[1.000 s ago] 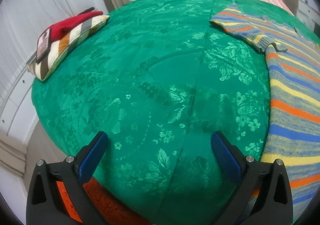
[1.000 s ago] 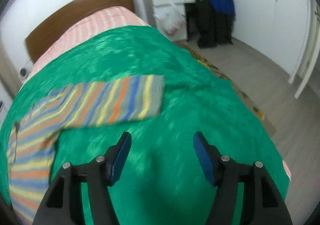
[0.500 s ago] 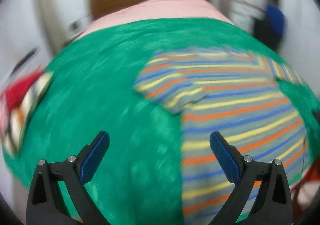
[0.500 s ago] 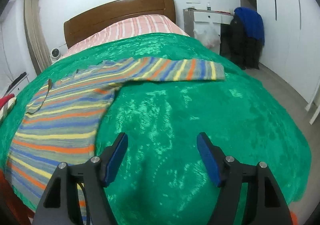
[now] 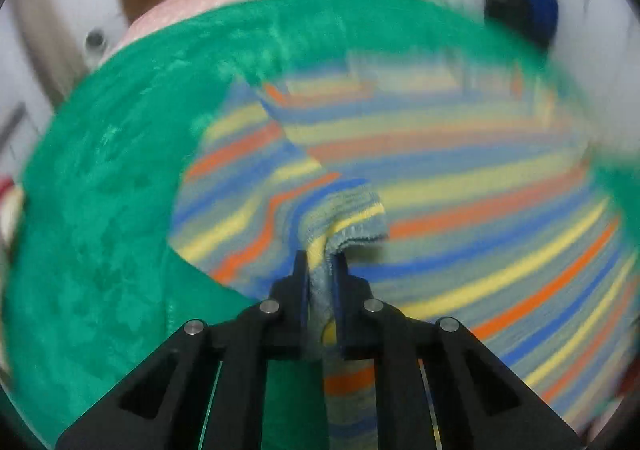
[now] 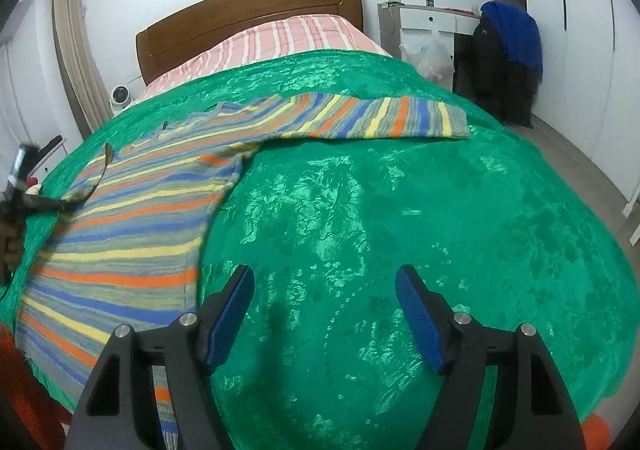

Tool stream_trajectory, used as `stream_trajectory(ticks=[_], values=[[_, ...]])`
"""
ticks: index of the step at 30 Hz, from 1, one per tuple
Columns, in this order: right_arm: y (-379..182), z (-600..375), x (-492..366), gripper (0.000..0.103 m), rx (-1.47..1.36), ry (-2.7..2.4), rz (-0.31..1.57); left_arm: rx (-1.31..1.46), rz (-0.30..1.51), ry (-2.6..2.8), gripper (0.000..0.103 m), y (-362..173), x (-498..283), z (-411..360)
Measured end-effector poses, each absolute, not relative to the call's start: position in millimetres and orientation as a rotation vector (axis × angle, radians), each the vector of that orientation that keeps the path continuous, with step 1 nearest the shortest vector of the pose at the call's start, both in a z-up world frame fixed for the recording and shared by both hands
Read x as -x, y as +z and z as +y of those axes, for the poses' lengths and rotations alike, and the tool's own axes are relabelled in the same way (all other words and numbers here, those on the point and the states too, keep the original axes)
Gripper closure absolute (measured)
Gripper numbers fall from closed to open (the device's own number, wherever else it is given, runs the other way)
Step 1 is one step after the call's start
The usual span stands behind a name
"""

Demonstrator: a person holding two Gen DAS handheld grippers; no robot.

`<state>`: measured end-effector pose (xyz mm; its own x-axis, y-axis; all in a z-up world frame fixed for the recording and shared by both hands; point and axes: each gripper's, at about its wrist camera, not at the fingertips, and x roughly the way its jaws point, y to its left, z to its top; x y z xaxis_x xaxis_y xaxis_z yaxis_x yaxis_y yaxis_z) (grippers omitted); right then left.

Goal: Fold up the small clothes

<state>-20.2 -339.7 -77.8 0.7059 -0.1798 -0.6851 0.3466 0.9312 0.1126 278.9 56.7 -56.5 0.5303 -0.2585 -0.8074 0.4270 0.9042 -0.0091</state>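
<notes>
A sweater (image 6: 132, 209) striped in blue, yellow, orange and grey lies flat on the green bedspread (image 6: 400, 230). One of its sleeves (image 6: 380, 121) stretches out to the right. In the left wrist view my left gripper (image 5: 322, 258) is shut on the ribbed cuff (image 5: 352, 217) of the other sleeve. That cuff is bunched between the jaws and raised over the sweater's body (image 5: 480, 185). This view is blurred. My right gripper (image 6: 324, 290) stands open above bare bedspread, just right of the sweater's hem, with nothing between its blue pads.
At the head of the bed are a pink striped sheet (image 6: 288, 37) and a wooden headboard (image 6: 248, 13). A white dresser (image 6: 428, 19) with a plastic bag and a pile of dark and blue clothes (image 6: 508, 49) stand on the right. A small white camera (image 6: 120, 95) sits on the left.
My left gripper swung right from bare bedspread over the sweater, shut on the sleeve cuff and lifted it. My right gripper moved down and back earlier, then stayed open and still.
</notes>
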Motion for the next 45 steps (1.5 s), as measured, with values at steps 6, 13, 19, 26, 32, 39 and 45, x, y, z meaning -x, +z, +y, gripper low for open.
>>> stream_trajectory(ticks=[6, 13, 19, 26, 32, 39, 45], values=[[-78.5, -339.5, 16.4, 0.030, -0.244, -0.284, 0.727, 0.158, 0.890, -0.098, 0.098, -21.5, -333.3, 188.7], [-89.0, -337.1, 9.3, 0.030, -0.241, -0.270, 0.769, 0.165, 0.954, 0.184, 0.099, -53.1, -375.0, 255.7], [-95.0, -334.4, 5.5, 0.028, -0.221, -0.280, 0.786, 0.138, 0.993, 0.217, 0.099, -77.1, -385.9, 242.2], [-98.4, -336.1, 5.1, 0.027, -0.231, -0.280, 0.792, 0.512, 0.997, 0.326, 0.078, -92.5, -349.6, 329.9], [-98.1, -335.3, 3.1, 0.024, -0.232, -0.272, 0.793, 0.486, 1.029, 0.127, 0.064, -75.3, -282.4, 342.9], [-72.0, -328.6, 15.2, 0.025, -0.395, 0.078, 0.940, 0.182, 1.178, -0.446, 0.038, -67.8, -142.7, 212.0], [-101.9, -282.7, 18.0, 0.040, -0.328, 0.249, 1.176, 0.033, 1.250, -0.527, 0.040, -103.4, -104.5, 145.6]])
